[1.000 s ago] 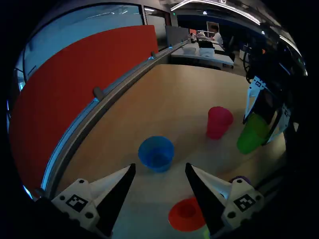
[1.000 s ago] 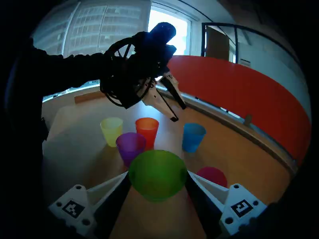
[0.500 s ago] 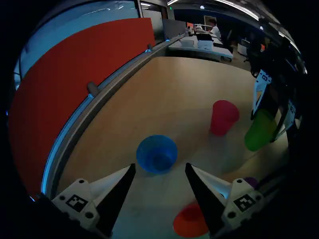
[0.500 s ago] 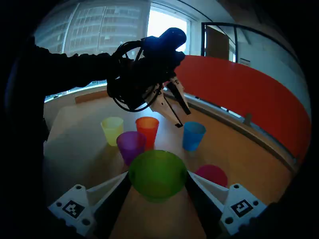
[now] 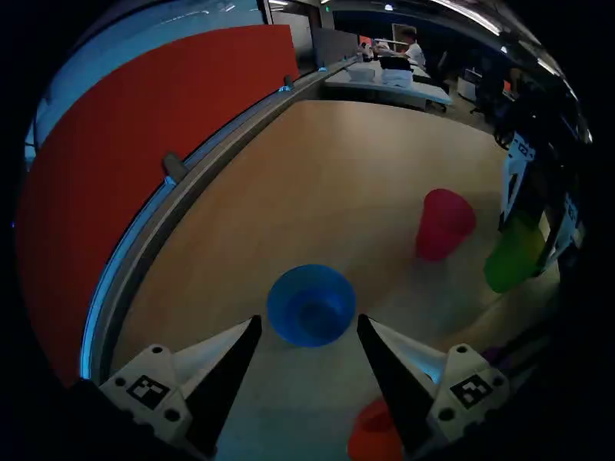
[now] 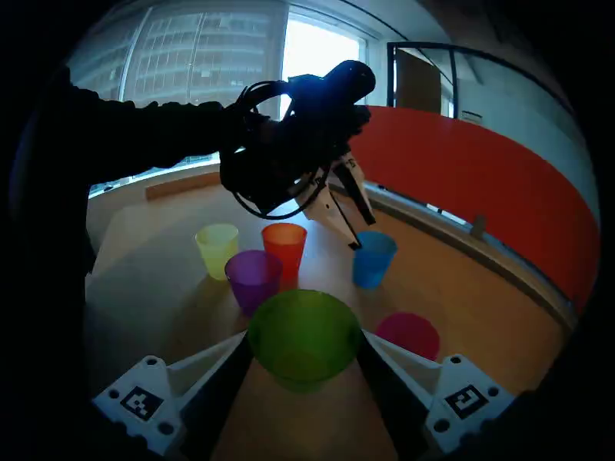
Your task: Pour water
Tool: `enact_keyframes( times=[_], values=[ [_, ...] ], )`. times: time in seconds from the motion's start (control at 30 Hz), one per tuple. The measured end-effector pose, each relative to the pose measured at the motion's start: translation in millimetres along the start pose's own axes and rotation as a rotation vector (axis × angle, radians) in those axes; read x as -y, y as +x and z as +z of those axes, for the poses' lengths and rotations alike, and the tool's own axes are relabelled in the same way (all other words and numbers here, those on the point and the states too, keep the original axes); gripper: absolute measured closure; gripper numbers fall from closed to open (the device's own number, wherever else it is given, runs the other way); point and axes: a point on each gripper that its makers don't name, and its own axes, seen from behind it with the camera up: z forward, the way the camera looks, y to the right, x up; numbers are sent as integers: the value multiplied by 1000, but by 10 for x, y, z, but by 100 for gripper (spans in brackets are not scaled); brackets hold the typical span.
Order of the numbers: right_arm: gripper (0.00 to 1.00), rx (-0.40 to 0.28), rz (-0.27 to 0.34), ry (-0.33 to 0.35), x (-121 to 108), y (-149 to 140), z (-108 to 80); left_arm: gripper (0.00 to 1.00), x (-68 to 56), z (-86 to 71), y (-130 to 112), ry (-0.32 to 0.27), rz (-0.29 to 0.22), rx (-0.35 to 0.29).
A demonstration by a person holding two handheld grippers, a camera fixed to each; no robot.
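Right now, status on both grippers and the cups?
Left gripper open, jaws at blue cup. Right gripper shut on green cup. Pink cup stands between them.

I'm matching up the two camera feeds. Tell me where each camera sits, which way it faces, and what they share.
Left gripper view: rides the left gripper, looking down at the blue cup just ahead of its open jaws.
Right gripper view: rides the right gripper, which clamps the green cup, facing the windows; a dark sleeve and the left gripper show ahead.
Shared: blue cup, green cup, pink cup.

Cup [image 6: 304,342] in right tongs [image 6: 304,333], others [image 6: 254,278] seemingly behind
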Motion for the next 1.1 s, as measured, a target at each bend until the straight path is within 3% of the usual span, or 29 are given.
enact_keyframes(
  times=[1.1],
  values=[
    [8,-1,18,4,-35,-106,-5,8,-48,294,-9,-32,37,90]
  ],
)
